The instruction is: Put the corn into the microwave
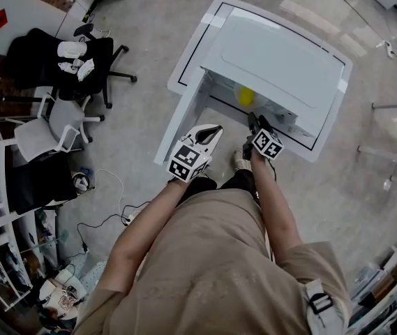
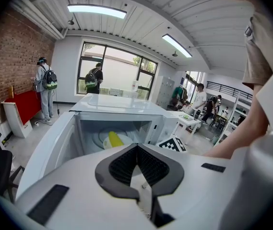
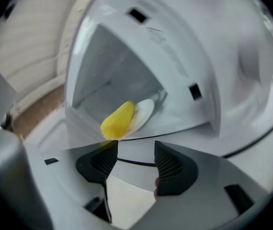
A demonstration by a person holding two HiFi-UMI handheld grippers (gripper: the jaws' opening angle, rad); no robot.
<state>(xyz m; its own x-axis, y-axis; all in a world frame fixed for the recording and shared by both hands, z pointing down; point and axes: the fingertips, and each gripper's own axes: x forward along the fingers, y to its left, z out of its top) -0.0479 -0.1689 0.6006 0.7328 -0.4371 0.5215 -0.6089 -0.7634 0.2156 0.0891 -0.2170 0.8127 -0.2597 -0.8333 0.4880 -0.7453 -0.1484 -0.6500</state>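
Likely office lab: swivel chairs (image 1: 92, 67), desks (image 1: 21, 14)

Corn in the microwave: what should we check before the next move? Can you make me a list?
1. Yellow corn cob lies inside the white box-shaped microwave: ok.
2. Corn rests on the white round plate: ok.
3. Right gripper free, jaws apart with nothing between them: ok.
4. Left gripper empty, jaws together: ok.
5. White microwave door shut: not ok, it stands wide open.
6. Right gripper clear of the door's swing: cannot tell.
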